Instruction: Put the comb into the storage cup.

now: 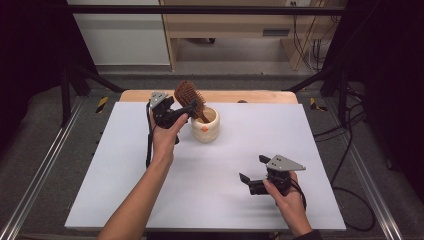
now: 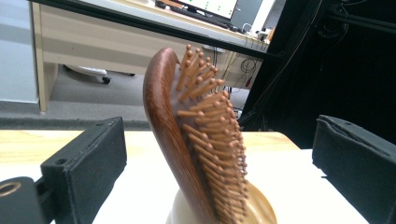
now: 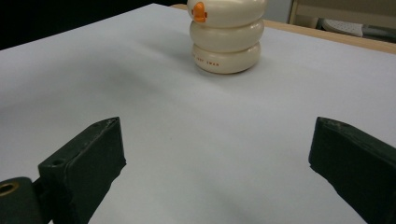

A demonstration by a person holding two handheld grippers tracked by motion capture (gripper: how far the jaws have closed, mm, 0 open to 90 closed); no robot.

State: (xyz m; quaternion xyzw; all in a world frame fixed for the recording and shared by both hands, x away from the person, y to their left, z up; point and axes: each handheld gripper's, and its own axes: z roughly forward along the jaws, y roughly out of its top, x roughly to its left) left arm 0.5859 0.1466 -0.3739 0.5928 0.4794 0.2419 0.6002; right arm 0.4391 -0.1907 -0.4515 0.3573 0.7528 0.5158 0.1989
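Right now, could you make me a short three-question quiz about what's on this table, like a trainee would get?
1. True or false: the left gripper is clamped on the hairbrush.
2. Where does the hairbrush's handle end sit? A) flat on the white table B) inside the cream cup C) in the right gripper
3. Fill in: the right gripper's jaws are ____ and hold nothing.

Key: 1 false, its jaws stand apart on either side of the brush; 2 B; 3 open.
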